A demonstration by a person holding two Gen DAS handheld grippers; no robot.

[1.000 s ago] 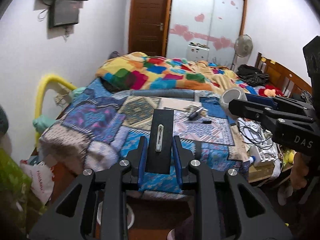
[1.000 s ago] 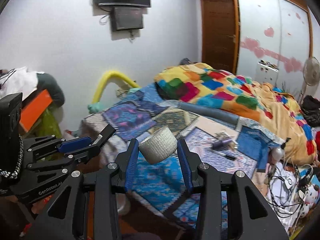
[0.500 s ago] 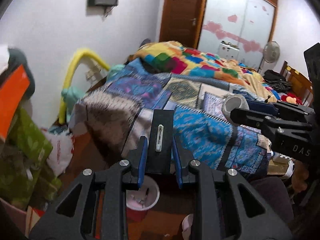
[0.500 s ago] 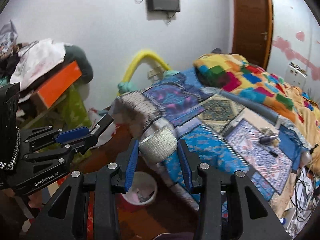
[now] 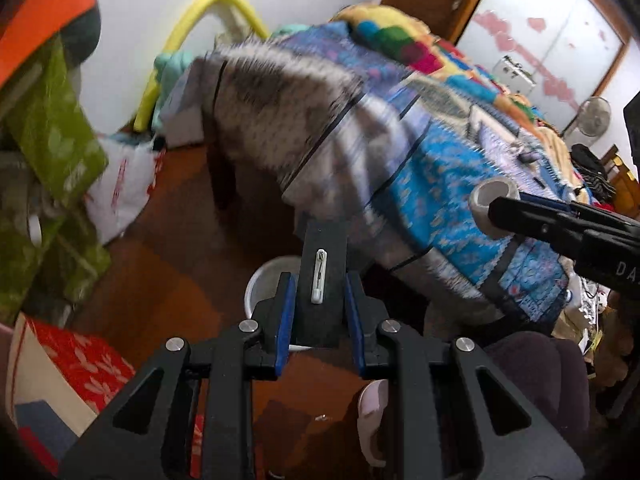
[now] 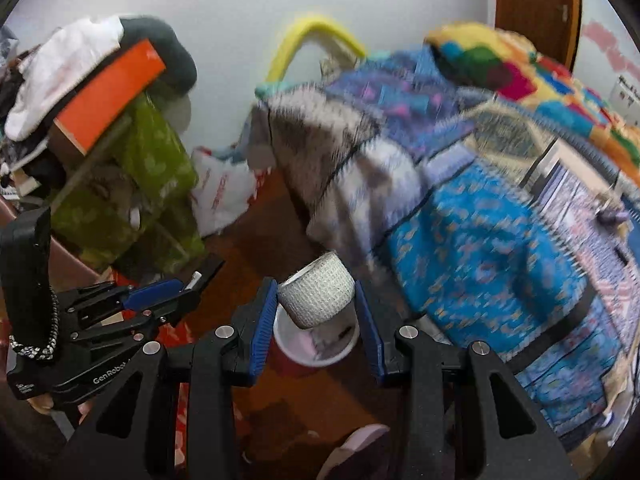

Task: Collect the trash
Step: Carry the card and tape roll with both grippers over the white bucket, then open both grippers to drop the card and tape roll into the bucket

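My left gripper (image 5: 320, 296) is shut on a flat black card (image 5: 323, 256) with a white safety pin fixed to it. My right gripper (image 6: 316, 304) is shut on a roll of white bandage (image 6: 316, 290); the same roll (image 5: 490, 200) shows at the right of the left wrist view. Both grippers hang over the wooden floor beside the bed. Below them stands a small red bin (image 6: 296, 362) with a white liner (image 5: 260, 284), partly hidden behind the held things. The left gripper (image 6: 180, 296) also shows at the left of the right wrist view.
A bed with patchwork blankets (image 5: 420, 120) fills the right. Piled green bags and clothes (image 6: 132, 168) stand at the left, with a white plastic bag (image 6: 220, 196) on the floor by the wall. A person's slippered foot (image 5: 372, 420) is near the bottom edge.
Both grippers have come down and swung left, from above the bed to over the floor by the red bin. Each keeps its hold on its object.
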